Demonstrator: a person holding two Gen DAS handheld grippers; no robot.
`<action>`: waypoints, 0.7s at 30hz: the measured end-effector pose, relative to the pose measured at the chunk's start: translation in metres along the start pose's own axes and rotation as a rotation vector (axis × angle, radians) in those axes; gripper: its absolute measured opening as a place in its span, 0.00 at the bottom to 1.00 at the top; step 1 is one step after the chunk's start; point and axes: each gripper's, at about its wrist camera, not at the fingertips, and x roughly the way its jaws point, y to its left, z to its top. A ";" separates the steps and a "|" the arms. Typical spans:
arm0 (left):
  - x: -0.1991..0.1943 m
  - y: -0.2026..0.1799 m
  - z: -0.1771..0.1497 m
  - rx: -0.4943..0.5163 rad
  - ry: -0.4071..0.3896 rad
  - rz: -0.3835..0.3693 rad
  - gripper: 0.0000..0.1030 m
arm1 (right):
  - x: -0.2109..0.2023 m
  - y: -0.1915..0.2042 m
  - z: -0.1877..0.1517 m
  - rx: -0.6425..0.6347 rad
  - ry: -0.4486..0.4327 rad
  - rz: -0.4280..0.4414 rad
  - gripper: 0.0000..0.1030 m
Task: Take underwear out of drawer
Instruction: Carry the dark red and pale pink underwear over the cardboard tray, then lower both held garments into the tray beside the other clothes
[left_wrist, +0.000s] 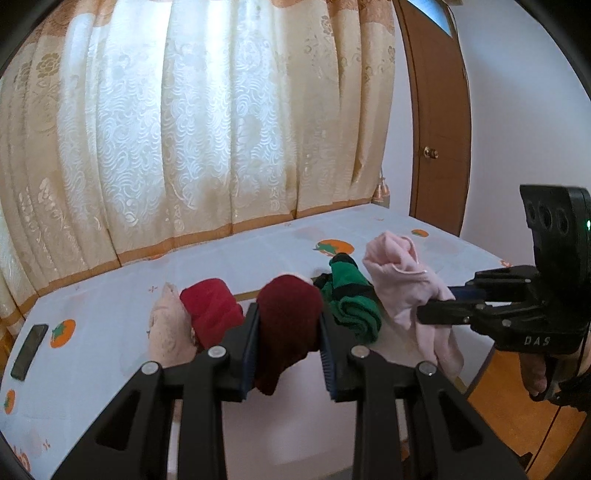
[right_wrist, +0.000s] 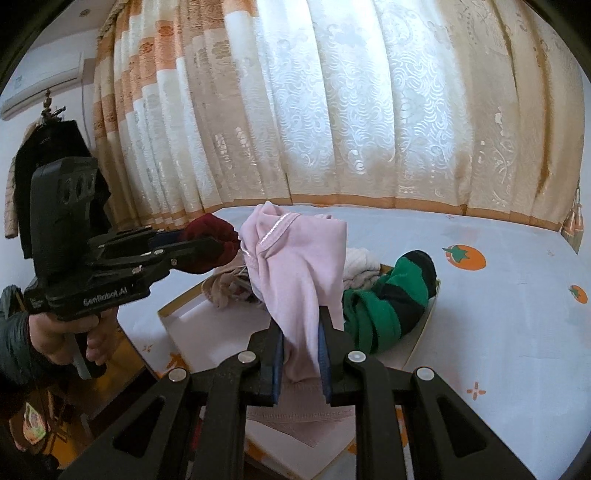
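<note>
My left gripper (left_wrist: 288, 321) is shut on a dark red garment (left_wrist: 288, 310), which hangs between its blue pads. My right gripper (right_wrist: 301, 332) is shut on a pale pink garment (right_wrist: 291, 258) that stands up above its jaws and droops below them. Each gripper shows in the other's view: the right gripper (left_wrist: 423, 314) with the pink garment (left_wrist: 402, 280), the left gripper (right_wrist: 218, 245) with the dark red garment (right_wrist: 212, 229). Both are raised above a shallow white drawer (right_wrist: 424, 332) lying on the bed. In it are a green-and-black striped garment (right_wrist: 388, 306), a white one (right_wrist: 360, 269) and a beige one (right_wrist: 221, 291).
The bed sheet (left_wrist: 110, 332) is white with orange fruit prints. A black phone (left_wrist: 29, 350) lies at its left edge. A red garment (left_wrist: 210, 310) and a pale one (left_wrist: 168, 328) sit left of my left gripper. Curtains (left_wrist: 203, 129) hang behind; a wooden door (left_wrist: 439, 129) stands right.
</note>
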 end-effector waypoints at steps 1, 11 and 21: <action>0.003 0.000 0.002 0.003 0.004 0.002 0.27 | 0.002 -0.002 0.003 0.006 0.003 -0.002 0.17; 0.042 0.004 0.017 -0.021 0.051 0.006 0.27 | 0.025 -0.027 0.025 0.094 0.029 -0.029 0.17; 0.083 0.019 0.024 -0.076 0.097 0.008 0.27 | 0.054 -0.046 0.039 0.161 0.078 -0.039 0.17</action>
